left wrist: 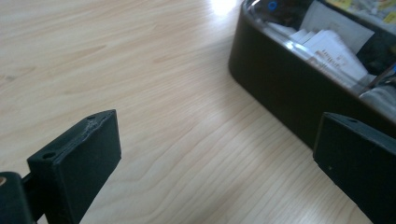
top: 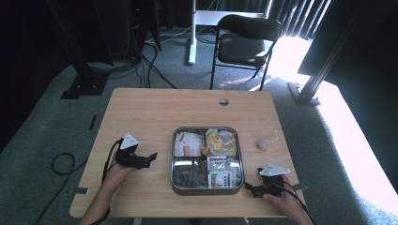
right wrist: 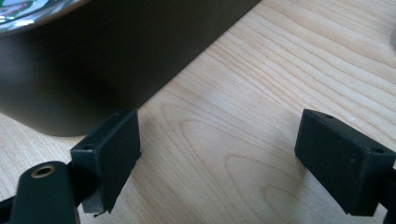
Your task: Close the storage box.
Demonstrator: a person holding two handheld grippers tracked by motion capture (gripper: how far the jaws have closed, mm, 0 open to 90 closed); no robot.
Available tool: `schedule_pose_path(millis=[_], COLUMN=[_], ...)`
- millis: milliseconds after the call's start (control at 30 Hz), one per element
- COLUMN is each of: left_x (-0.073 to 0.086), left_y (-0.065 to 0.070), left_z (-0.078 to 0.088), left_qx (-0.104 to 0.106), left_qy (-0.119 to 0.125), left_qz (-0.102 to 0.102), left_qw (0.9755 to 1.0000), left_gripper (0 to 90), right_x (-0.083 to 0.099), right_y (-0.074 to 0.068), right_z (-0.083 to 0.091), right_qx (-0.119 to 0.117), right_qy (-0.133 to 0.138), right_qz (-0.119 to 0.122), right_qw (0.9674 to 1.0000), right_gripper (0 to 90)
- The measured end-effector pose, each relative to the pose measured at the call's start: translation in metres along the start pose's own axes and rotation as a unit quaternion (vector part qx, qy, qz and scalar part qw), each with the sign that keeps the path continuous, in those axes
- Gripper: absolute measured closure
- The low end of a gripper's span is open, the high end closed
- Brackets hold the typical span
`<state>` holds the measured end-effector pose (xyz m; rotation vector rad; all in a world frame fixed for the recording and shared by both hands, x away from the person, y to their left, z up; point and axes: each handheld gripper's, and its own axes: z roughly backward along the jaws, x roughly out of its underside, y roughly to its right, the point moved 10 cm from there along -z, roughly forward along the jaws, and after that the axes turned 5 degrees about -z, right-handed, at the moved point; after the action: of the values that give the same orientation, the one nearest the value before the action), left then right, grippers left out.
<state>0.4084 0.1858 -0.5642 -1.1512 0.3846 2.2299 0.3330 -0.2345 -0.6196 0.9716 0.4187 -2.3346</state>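
Left claw (top: 151,158): jaws apart, empty, low over the counter (top: 145,112), just left of the tray (top: 207,187). Right claw (top: 248,188): jaws apart, empty, low over the counter at the tray's near right corner. Tray: square, metal, rounded corners, centred on the counter between both claws, loaded with packets (top: 185,144) and small parts. Small round object (top: 262,144) with a thin loop: on the counter right of the tray. Folding chair (top: 245,40): beyond the far edge.
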Motion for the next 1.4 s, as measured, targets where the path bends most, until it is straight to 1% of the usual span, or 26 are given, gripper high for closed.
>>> schedule_pose_path(millis=[133, 233, 267, 367, 400, 467, 600, 667, 733, 833, 1000, 1067, 1133, 1200, 1267, 1300, 1333, 1367, 1400], left_x=[0.008, 0.012, 0.016, 0.018, 0.021, 0.024, 0.030, 0.034, 0.036, 0.044, 0.055, 0.059, 0.062, 0.067, 0.069, 0.070, 0.070, 0.072, 0.072], left_y=[-0.003, -0.003, -0.003, -0.003, -0.004, -0.006, -0.009, -0.011, -0.011, -0.010, -0.013, -0.014, -0.016, -0.018, -0.020, -0.022, -0.022, -0.025, -0.025], left_z=[0.004, 0.006, 0.008, 0.011, 0.013, 0.015, 0.018, 0.018, 0.019, 0.020, 0.021, 0.022, 0.023, 0.025, 0.027, 0.028, 0.028, 0.031, 0.033], left_qx=[-0.010, -0.011, -0.010, -0.010, -0.020, -0.024, -0.034, -0.044, -0.045, -0.050, -0.063, -0.068, -0.073, -0.082, -0.089, -0.096, -0.096, -0.107, -0.108], left_qy=[0.001, -0.001, 0.002, 0.007, 0.007, 0.006, 0.002, -0.007, -0.006, -0.008, -0.018, -0.019, -0.020, -0.028, -0.031, -0.033, -0.033, -0.033, -0.029], left_qz=[0.006, 0.009, 0.012, 0.016, 0.010, 0.015, 0.018, 0.020, 0.021, 0.028, 0.036, 0.034, 0.038, 0.036, 0.040, 0.043, 0.043, 0.051, 0.056], left_qw=[0.9999, 0.9999, 0.9999, 0.9998, 0.9997, 0.9996, 0.9993, 0.9988, 0.9987, 0.9983, 0.9972, 0.9969, 0.9964, 0.9955, 0.9947, 0.9939, 0.9939, 0.9924, 0.9921], left_gripper=[1.3, 1.3, 1.3, 1.3, 1.2, 1.3, 1.3, 1.3, 1.3, 1.3, 1.3, 1.3, 1.3, 1.3, 1.3, 1.3, 1.3, 1.3, 1.3], right_x=[0.000, 0.000, 0.000, 0.000, 0.000, 0.000, 0.000, 0.000, 0.000, 0.000, 0.000, 0.000, 0.000, 0.000, 0.000, 0.000, 0.000, 0.000, 0.000], right_y=[0.000, 0.000, 0.000, 0.000, 0.000, 0.000, 0.000, 0.000, 0.000, 0.000, 0.000, 0.000, 0.000, 0.000, 0.000, 0.000, 0.000, 0.000, 0.000], right_z=[0.000, 0.000, 0.000, 0.000, 0.000, 0.000, 0.000, 0.000, 0.000, 0.000, 0.000, 0.000, 0.000, 0.000, 0.000, 0.000, 0.000, 0.000, 0.000], right_qx=[0.000, 0.000, 0.000, 0.000, 0.000, 0.000, 0.000, 0.000, 0.000, 0.000, 0.000, 0.000, 0.000, 0.000, 0.000, 0.000, 0.000, 0.000, 0.000], right_qy=[0.000, 0.000, 0.000, 0.000, 0.000, 0.000, 0.000, 0.000, 0.000, 0.000, 0.000, 0.000, 0.000, 0.000, 0.000, 0.000, 0.000, -0.001, 0.000], right_qz=[0.000, 0.000, 0.000, 0.000, 0.000, 0.000, 0.000, 0.000, 0.000, 0.000, 0.000, 0.000, 0.000, 0.000, 0.000, 0.000, 0.000, 0.000, 0.000], right_qw=[1.0000, 1.0000, 1.0000, 1.0000, 1.0000, 1.0000, 1.0000, 1.0000, 1.0000, 1.0000, 1.0000, 1.0000, 1.0000, 1.0000, 1.0000, 1.0000, 1.0000, 1.0000, 1.0000], right_gripper=[13.7, 13.6, 13.6, 13.7, 13.6, 13.6, 13.6, 13.6, 13.6, 13.6, 13.6, 13.6, 13.6, 13.6, 13.6, 13.7, 13.7, 13.6, 13.7])
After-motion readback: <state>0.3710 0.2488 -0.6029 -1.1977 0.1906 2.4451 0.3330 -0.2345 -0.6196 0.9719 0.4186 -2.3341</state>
